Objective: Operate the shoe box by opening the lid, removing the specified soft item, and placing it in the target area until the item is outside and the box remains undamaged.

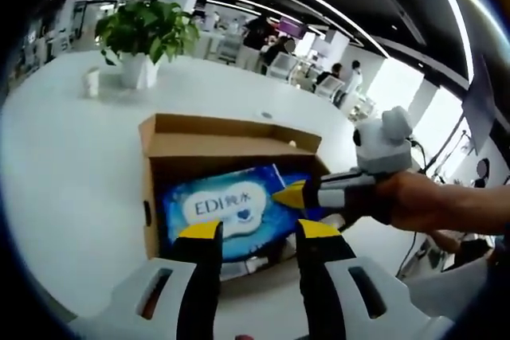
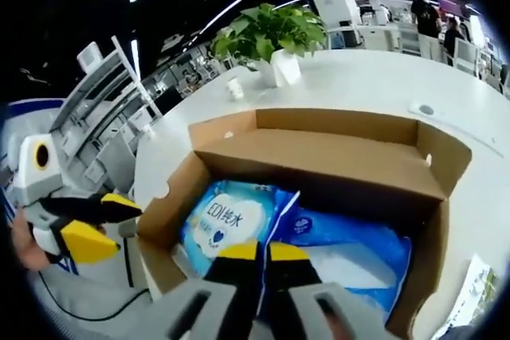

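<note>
I am looking down into the shoe box (image 1: 227, 145), which sits on the white table (image 1: 72, 157). Its lid is already folded back, so the inside is easy to reach. Inside lie soft blue packs of wet wipes (image 1: 227, 209). That is the soft thing I need to take out, and it is not out yet.

My left gripper (image 1: 259, 232) hangs just over the near edge of the box. Its yellow tips are spread apart and hold nothing. I think it waits there so it can steady the box if it slides.

My right gripper (image 2: 263, 254) is down in the box, right at the edge of the front pack (image 2: 231, 216). Its tips are pressed close together. I think it is pinching the pack's edge, but I cannot tell for sure.

In the left gripper view, it reaches in from the right side with a hand (image 1: 434, 201) behind it.

A potted plant (image 1: 143, 37) and a small cup (image 1: 92, 81) stand far back on the table, well away. Next I should lift slowly, so the cardboard does not tear.
</note>
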### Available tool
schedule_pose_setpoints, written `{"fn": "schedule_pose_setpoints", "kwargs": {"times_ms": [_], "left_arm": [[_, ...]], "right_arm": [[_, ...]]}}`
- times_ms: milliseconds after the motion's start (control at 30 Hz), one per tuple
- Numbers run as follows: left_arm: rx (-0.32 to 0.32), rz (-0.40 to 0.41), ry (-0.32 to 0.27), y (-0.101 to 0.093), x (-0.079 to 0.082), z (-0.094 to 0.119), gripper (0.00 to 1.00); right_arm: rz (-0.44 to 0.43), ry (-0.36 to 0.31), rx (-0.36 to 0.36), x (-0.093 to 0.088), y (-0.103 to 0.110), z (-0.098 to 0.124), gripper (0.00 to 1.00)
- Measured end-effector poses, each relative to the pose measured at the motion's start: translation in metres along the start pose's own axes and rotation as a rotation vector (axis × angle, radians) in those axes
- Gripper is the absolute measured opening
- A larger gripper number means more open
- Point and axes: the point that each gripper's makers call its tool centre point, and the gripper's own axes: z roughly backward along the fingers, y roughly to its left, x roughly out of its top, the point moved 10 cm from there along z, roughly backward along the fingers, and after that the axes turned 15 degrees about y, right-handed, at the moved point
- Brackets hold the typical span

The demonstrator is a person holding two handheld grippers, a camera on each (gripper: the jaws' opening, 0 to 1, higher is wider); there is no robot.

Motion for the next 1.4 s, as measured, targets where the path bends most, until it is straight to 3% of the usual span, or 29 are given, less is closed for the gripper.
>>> {"fn": "schedule_pose_setpoints", "kwargs": {"times_ms": [333, 767, 1400], "left_arm": [[0.022, -0.014, 0.010, 0.006, 0.003, 0.001, 0.37], [0.073, -0.027, 0.069, 0.021, 0.010, -0.013, 0.36], [0.088, -0.018, 0.216, 0.038, 0.013, -0.060, 0.37]], "right_arm": [[-0.014, -0.021, -0.015, -0.003, -0.009, 0.008, 0.00], [-0.028, -0.046, -0.038, -0.012, -0.015, 0.022, 0.00], [-0.037, -0.052, -0.077, -0.026, -0.020, 0.042, 0.00]]}}
